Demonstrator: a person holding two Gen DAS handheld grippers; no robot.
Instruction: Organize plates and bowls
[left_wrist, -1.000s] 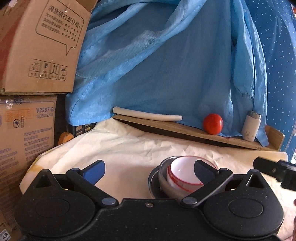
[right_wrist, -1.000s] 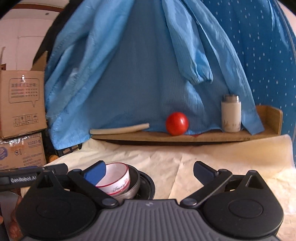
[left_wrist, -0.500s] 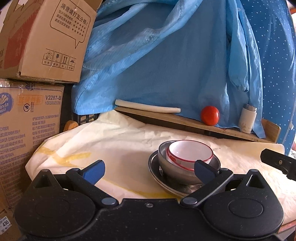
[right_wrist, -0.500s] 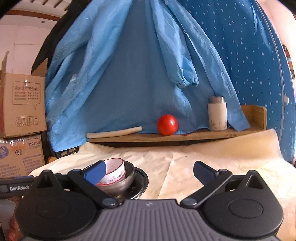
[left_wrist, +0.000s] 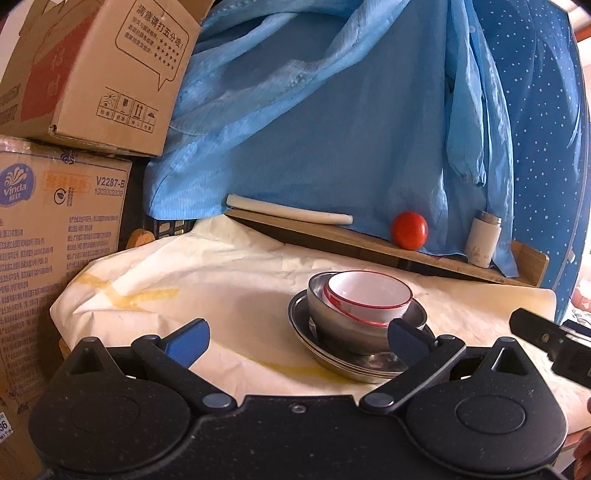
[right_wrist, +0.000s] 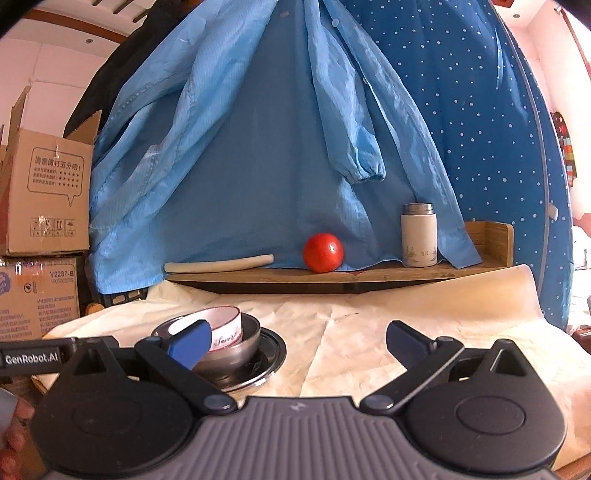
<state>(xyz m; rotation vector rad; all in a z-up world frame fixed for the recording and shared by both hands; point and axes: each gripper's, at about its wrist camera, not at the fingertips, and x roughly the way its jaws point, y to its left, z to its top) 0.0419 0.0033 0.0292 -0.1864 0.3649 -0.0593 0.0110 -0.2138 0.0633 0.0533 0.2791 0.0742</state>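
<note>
Top: white ceramic bowl with red rim, tilted, nested (script lettering on side).
Middle: round steel bowl, upright.
Base: flat steel plate, on cream cloth.

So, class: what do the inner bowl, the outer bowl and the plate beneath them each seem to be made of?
Inner bowl: likely glazed ceramic, glossy white, red rim line. Outer bowl: apparently stainless steel, grey with a brushed sheen. Plate: also looks like steel, with bright reflections along its rim.

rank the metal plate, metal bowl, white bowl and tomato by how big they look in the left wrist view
1. metal plate, widest
2. metal bowl, sitting on it
3. white bowl, nested inside
4. tomato, smallest, though it sits farther back on the shelf, so it may look smaller than it is.
</note>
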